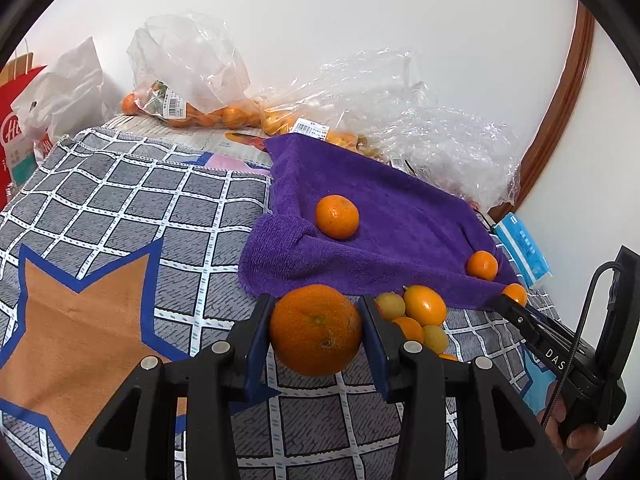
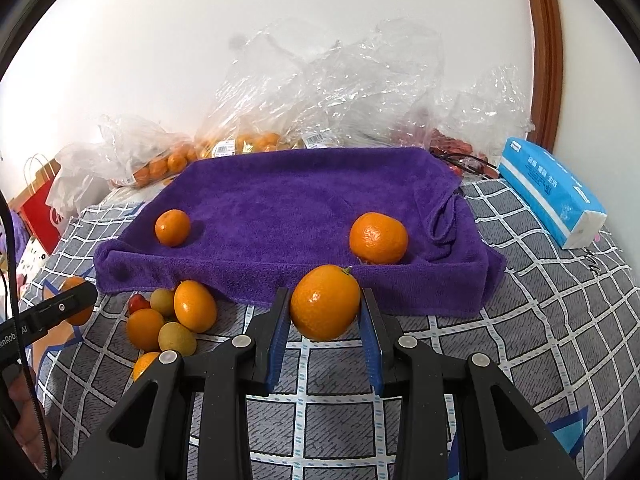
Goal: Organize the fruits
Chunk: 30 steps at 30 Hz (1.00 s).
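A: Left gripper (image 1: 316,330) pinched a large round orange mandarin (image 1: 316,330) between its blue pads, above the grey checked cloth (image 1: 120,200).

B: Right gripper (image 2: 325,304) clamped an oval orange kumquat-like fruit (image 2: 325,302) just before the folded purple towel (image 2: 300,208). Two mandarins (image 2: 378,238) sat on it, well apart. A small fruit pile (image 2: 172,320) lay beside the towel's near edge.
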Available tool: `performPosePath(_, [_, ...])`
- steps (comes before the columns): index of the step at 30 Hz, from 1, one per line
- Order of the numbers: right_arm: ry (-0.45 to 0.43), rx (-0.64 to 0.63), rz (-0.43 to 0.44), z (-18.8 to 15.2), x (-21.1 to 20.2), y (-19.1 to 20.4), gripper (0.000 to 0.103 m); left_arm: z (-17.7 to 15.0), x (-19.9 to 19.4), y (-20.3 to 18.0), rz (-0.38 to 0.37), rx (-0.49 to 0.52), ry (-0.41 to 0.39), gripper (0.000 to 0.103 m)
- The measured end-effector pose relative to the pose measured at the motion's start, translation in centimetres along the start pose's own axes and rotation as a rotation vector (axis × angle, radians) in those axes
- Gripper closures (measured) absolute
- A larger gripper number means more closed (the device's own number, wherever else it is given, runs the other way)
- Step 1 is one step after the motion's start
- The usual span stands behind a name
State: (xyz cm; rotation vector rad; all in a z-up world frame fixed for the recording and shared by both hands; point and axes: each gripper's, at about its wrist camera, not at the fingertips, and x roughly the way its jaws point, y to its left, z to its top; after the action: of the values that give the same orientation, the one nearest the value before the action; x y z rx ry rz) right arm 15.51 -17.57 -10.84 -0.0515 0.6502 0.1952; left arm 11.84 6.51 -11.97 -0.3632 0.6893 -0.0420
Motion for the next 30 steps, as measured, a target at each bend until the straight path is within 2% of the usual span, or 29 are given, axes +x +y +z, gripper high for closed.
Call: performPosePath(30, [-0.007,0.016,0.010,0.06,-0.27,-0.12,0.070,-0.10,-0.33,-0.24,0.013,0.013,-0.021,0.063])
